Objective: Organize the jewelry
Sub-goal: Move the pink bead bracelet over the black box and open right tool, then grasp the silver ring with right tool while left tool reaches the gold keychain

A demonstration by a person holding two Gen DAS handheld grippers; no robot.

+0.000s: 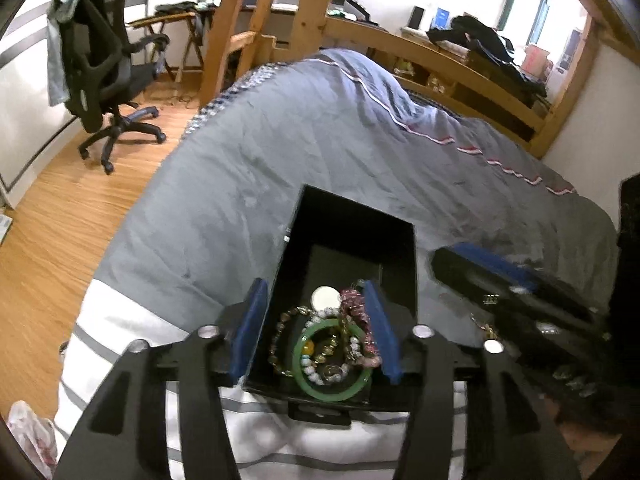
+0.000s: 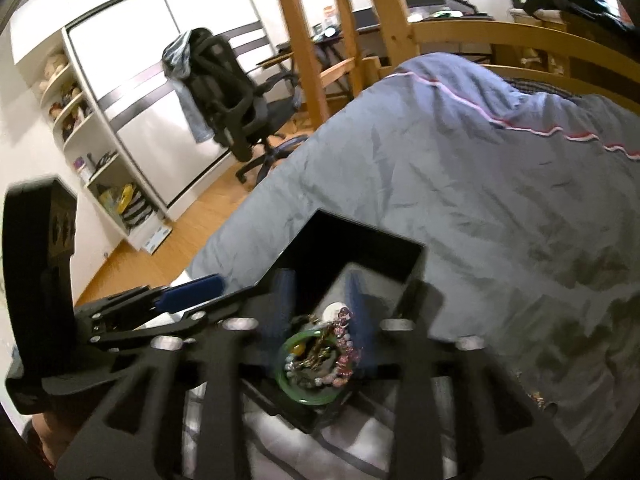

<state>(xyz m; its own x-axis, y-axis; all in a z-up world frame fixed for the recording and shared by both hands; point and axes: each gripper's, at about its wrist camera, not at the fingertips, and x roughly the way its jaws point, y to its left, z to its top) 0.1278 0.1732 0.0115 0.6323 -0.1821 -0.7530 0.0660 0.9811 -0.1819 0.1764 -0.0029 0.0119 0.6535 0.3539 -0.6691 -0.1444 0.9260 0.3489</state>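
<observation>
A black open box (image 1: 352, 224) lies on the bed and holds a heap of jewelry: a green bangle (image 1: 332, 388), beaded bracelets, a pink bead strand (image 1: 354, 304) and a white disc (image 1: 326, 298). My left gripper (image 1: 316, 328) is open, its blue pads on either side of the box's near end. My right gripper (image 2: 320, 308) is open just above the same box (image 2: 360, 240) and the green bangle (image 2: 304, 396); this view is blurred. The right gripper also shows at the right of the left wrist view (image 1: 520, 296), and the left gripper shows at the left of the right wrist view (image 2: 188, 292).
The box sits on a grey quilt (image 1: 320, 140) over a white striped sheet (image 1: 132, 320). A wooden bed frame (image 1: 440, 56) runs behind. A black office chair (image 1: 108, 64) stands on the wood floor at left. White shelves (image 2: 92, 152) stand by the wall.
</observation>
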